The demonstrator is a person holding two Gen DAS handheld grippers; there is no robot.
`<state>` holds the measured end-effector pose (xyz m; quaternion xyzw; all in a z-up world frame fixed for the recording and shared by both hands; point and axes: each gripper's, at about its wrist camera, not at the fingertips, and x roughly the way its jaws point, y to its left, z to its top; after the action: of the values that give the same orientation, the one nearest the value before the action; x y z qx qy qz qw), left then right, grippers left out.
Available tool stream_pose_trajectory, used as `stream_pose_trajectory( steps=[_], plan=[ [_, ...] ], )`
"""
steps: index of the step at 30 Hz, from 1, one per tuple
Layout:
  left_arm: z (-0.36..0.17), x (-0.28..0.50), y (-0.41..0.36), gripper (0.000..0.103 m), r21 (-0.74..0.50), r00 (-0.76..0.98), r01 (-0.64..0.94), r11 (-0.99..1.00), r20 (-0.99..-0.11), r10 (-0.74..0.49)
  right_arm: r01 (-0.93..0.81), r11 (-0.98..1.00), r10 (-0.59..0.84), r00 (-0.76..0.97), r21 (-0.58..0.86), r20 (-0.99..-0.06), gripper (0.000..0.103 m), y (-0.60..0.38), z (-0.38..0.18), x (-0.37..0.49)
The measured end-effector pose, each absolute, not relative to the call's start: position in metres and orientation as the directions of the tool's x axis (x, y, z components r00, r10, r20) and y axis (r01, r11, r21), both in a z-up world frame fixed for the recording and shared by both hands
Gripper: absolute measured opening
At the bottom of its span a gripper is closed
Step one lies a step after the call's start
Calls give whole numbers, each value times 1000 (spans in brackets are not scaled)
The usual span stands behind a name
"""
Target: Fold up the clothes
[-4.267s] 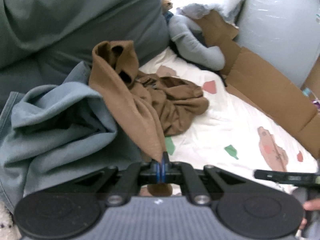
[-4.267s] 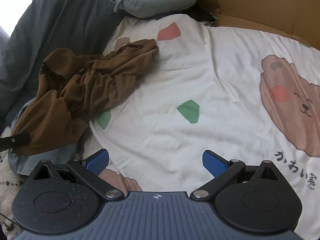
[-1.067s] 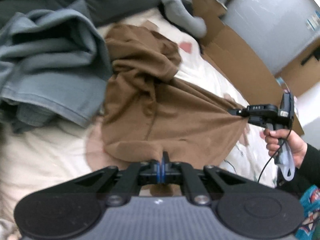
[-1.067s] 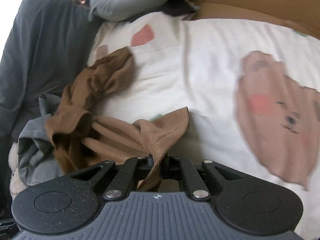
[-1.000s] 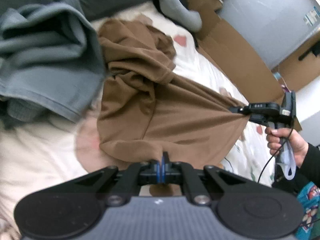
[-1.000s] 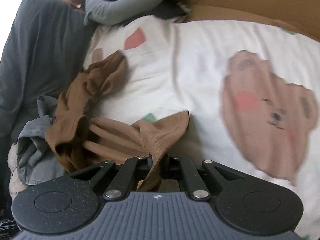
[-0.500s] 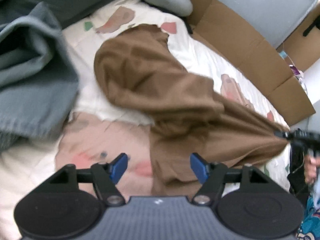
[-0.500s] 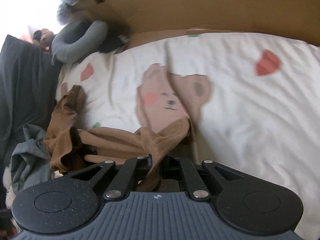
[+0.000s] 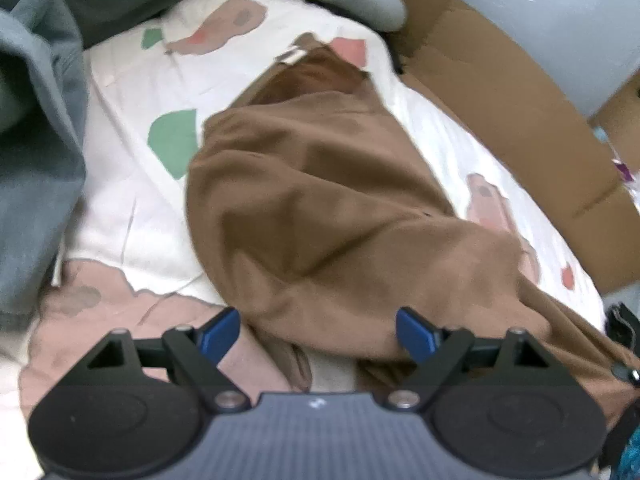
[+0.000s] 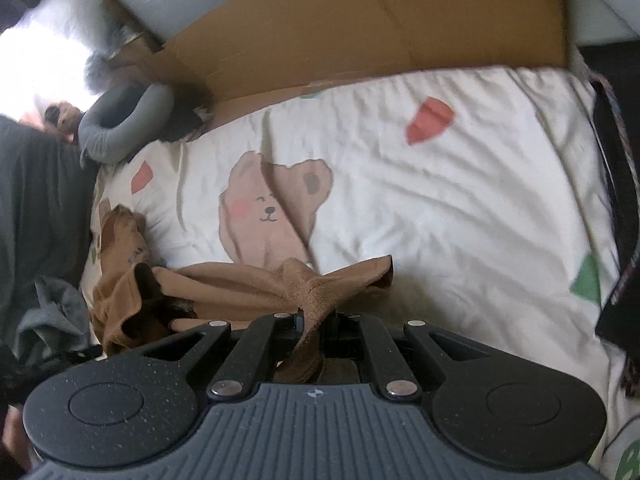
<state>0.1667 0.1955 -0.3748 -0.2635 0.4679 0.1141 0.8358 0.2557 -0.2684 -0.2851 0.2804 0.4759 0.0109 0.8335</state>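
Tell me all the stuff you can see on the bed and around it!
brown garment: one, brown, spread on the sheet, one corner pinched in the right gripper
bed sheet: one, white with bears and coloured patches, under everything
grey-blue clothes: one heap, at the sheet's left edge
dark grey blanket: one, far left
neck pillow: one, grey, curved, at the sheet's far corner
cardboard: flattened brown sheets, along the bed's far side
left gripper: black, blue pads, jaws opening over the brown garment's edge
right gripper: black, shut on brown cloth
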Motion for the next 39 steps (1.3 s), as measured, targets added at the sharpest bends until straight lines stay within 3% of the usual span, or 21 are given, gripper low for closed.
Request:
stream_pose_trajectory(
  steps=[4,11,13,16,17,18,39],
  plan=[
    [-393,169,192,82,-303,518,-519,799,-855,12,286,817,290,547,501,-785,0,-281,-287,249],
    [-414,169,196,67,-372,530,-585,720,-848,-7,300,827,270,532,476,-803,0,-291,-296,235],
    [-418,170,199,57,-422,550,-591,688,-834,-40,321,825,254,526,466,-811,0,-296,-300,229],
    [-421,172,201,33,-446,553,-614,651,-832,-49,347,824,225,525,448,-821,0,-304,-305,221],
    [-421,174,200,14,-450,556,-603,659,-829,-58,358,820,221,523,447,-823,0,-306,-307,218],
    [-420,176,198,5,-463,560,-583,668,-824,-82,366,817,217,521,446,-826,0,-309,-308,215],
    [-383,213,159,4,-502,580,-284,817,-768,-270,525,811,-10,453,258,-891,0,-366,-294,125]
  ],
)
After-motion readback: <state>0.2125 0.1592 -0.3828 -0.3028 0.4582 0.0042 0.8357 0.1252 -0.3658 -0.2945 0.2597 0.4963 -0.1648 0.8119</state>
